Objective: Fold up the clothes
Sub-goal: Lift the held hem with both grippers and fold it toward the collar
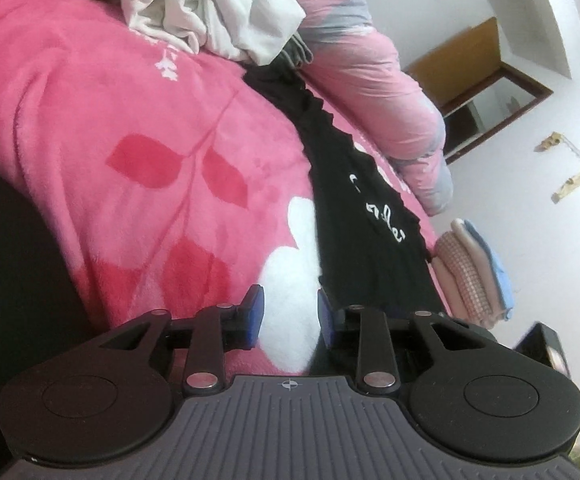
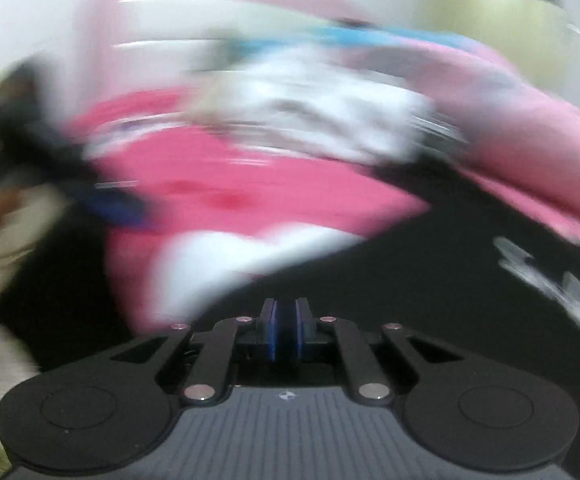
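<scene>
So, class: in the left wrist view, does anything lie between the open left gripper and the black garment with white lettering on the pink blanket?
Nothing visible does. The left gripper is open and empty over the pink blanket, and the black garment lies right beside its right-hand finger, uncovered.

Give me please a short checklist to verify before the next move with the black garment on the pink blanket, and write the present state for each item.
1. Left gripper free: ok; its jaws stand apart with nothing between them.
2. Right gripper closed: ok; whether it pinches the cloth: cannot tell.
3. Black garment flat: not ok; it lies in a long, bunched strip on the pink blanket.
4. White print facing up: ok.
5. Room for folding: not ok; the white clothes pile sits at the garment's far end.
6. Right wrist view sharp: not ok; it is blurred.
</scene>
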Demonstrator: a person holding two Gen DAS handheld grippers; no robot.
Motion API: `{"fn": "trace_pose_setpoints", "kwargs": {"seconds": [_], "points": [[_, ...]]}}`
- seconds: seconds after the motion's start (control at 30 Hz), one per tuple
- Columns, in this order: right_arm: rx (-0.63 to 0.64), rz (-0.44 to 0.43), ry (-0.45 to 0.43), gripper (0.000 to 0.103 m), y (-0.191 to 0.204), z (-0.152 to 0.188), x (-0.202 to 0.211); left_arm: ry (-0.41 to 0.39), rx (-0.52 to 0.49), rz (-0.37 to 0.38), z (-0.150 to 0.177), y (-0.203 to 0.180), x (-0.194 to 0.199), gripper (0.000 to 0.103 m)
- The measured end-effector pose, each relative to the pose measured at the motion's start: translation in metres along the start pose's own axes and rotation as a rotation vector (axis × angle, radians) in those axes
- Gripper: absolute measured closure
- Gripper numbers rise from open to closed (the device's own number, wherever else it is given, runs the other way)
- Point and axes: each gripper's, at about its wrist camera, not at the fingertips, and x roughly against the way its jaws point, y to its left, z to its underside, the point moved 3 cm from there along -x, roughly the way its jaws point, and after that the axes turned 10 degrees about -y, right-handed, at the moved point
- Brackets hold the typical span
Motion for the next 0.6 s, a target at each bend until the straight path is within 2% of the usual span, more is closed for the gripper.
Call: {"fn": "trace_pose_setpoints", "kwargs": {"seconds": [0.03,0.1,0.13,0.23,0.27,0.3,0.43,0.47,0.5,0.57,0.6], "points": [[-0.041,0.074,0.014,0.093,-0.018,0.005,0.002,0.003,-0.007,0.007,-0.001,-0.001,-0.002,0.073],[-0.093,0.094,0.037,0.093,-0.023,0.02,0.008,0.011,-0.021,0.021,-0.002,-0.003,-0.006,0.072],[-0.086,0.059,0.029,0.093,-0.007,0.024,0.014,0.019,-0.028,0.029,-0.003,-0.005,-0.01,0.072],[-0.054,-0.176,0.05,0.095,0.044,0.031,0.034,0.039,-0.076,0.054,-0.002,-0.018,-0.022,0.072],[-0.038,-0.206,0.054,0.096,0.049,0.03,0.039,0.045,-0.093,0.063,0.0,-0.023,-0.026,0.072],[-0.022,-0.177,0.038,0.096,0.047,0.029,0.045,0.051,-0.11,0.071,0.002,-0.027,-0.03,0.072],[-0.155,0.115,-0.04,0.095,-0.024,0.019,0.072,0.085,-0.196,0.107,0.011,-0.049,-0.048,0.072],[-0.169,0.196,-0.048,0.094,-0.042,0.02,0.08,0.092,-0.221,0.113,0.014,-0.055,-0.051,0.072],[-0.155,0.24,-0.03,0.094,-0.05,0.026,0.083,0.099,-0.246,0.118,0.017,-0.06,-0.055,0.072],[-0.167,0.185,0.04,0.094,-0.04,0.042,0.078,0.114,-0.272,0.121,0.021,-0.067,-0.062,0.072],[-0.156,0.119,0.06,0.094,-0.023,0.049,0.076,0.12,-0.277,0.118,0.023,-0.069,-0.065,0.072]]}}
